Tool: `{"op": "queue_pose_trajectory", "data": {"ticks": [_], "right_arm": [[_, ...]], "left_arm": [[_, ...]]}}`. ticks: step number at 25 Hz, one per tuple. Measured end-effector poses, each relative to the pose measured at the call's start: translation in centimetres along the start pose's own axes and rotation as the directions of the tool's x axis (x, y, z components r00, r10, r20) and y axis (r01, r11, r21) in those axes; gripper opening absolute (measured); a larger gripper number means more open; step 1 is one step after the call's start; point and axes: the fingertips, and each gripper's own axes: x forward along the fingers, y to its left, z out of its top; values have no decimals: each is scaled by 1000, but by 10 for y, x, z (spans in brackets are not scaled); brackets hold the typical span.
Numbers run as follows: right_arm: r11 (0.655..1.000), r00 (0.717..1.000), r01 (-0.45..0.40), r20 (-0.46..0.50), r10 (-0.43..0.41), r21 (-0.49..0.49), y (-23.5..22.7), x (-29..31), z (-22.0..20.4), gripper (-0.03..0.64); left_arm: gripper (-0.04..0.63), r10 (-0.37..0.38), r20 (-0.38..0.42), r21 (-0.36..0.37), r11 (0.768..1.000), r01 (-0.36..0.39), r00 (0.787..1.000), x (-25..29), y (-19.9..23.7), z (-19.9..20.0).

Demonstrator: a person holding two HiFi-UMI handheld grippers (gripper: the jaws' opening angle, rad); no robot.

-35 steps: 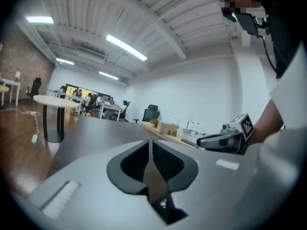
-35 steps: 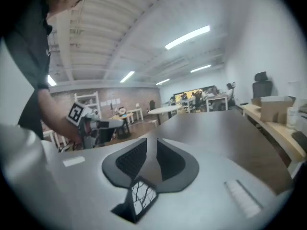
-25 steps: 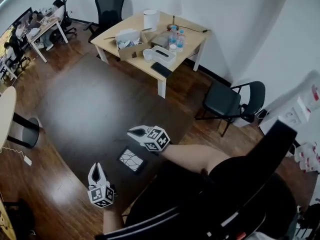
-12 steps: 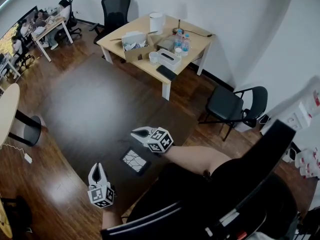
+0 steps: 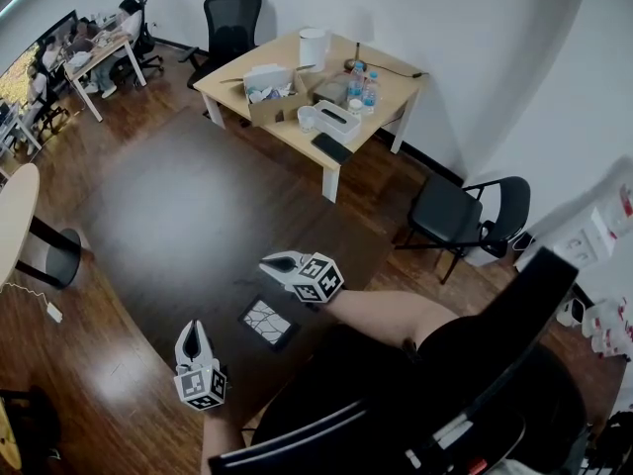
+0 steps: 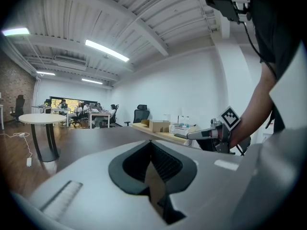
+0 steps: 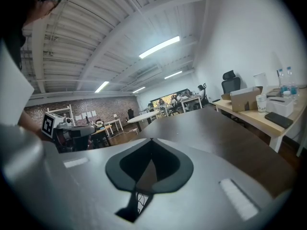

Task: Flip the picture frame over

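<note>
The picture frame lies flat on the dark table, a small black-edged rectangle with a white, cracked-line picture facing up. My left gripper hovers to the frame's left near the table's front edge, shut and empty. My right gripper hangs just beyond the frame, pointing left, also shut and empty. In the left gripper view the jaws are closed, and the right gripper shows beyond them. In the right gripper view the closed jaws hide most of the frame, with the left gripper to the left.
A wooden desk behind the dark table carries a cardboard box, bottles and a white tray. Black chairs stand at the back and at the right. A round table is at the left.
Only the head view has shifted slightly; both grippers and the picture frame keep their places.
</note>
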Motion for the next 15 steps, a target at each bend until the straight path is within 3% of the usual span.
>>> {"op": "queue_pose_trajectory", "data": {"ticks": [15], "right_arm": [[1000,1000,-18,-14,18,-4,-1,-2,0,2]], "left_arm": [[-2,5,5,4,1000,-5,1000,5,-6,4]]}}
